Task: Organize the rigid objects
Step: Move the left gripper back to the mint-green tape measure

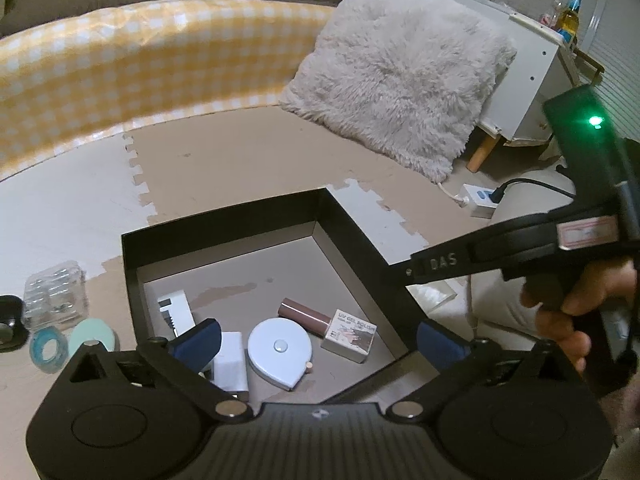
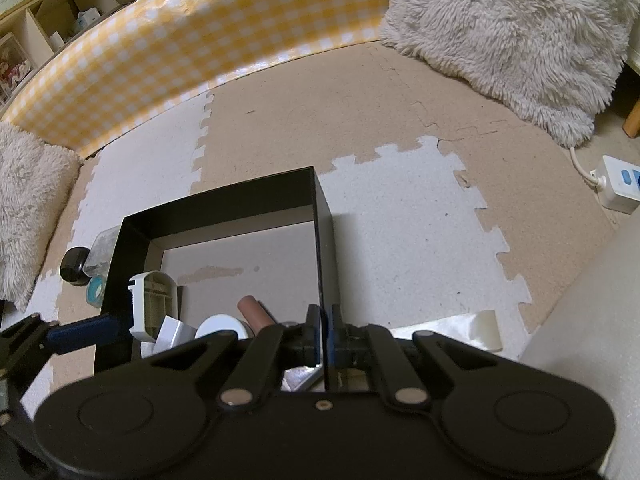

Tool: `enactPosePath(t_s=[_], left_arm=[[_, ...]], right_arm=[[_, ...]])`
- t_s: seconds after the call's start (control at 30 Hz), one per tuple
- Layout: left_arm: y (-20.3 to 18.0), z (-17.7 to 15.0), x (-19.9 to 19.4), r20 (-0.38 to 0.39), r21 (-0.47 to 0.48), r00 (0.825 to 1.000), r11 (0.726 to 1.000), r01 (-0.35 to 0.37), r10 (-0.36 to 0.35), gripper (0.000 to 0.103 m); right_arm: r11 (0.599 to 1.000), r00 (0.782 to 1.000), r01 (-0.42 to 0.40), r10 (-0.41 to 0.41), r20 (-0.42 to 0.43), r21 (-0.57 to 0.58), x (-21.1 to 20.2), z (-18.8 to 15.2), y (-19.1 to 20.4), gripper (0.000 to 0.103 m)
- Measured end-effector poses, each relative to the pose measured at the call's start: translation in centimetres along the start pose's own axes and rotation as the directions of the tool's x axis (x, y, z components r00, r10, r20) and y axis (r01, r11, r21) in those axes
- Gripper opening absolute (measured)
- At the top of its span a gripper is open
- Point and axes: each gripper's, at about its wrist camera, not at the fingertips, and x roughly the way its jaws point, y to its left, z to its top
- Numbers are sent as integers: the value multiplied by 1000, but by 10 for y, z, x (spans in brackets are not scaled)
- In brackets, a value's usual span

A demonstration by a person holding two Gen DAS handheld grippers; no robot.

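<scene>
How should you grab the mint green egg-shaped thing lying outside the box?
Probably from straight above, with the fingers across its narrow middle. The mint green egg-shaped thing lies flat on the mat, and the blue tape ring crowds its left side, so a side approach looks tight.

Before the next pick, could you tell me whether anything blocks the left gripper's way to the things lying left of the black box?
Nothing visible does. The left gripper hangs open over the black box; the teal ring, mint pad and clear packet lie uncovered on the mat beside the box.
</scene>
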Motion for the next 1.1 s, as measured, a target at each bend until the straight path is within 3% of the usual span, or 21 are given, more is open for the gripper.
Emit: enactPosePath(t_s=[0.5,0.77,0.97,1.1], left_arm=[[14,0,-45,61,1,997,998,-55,55,103],[54,1,-67,111,-32,984,990,-135,137,103],[96,-8,-74,137,-112,964,970,-215,229,103],[119,-15,-70,141,-116,960,967,-225,240,103]], right_arm=[[1000,1000,1,-1,1,-4,-1,-1,0,4],[1000,1000,1,-1,2,-3,-1,-1,0,4],[1000,1000,2,-2,2,-6,-1,-2,0,4],[1000,1000,4,-4,1,-9,-1,-2,0,4]])
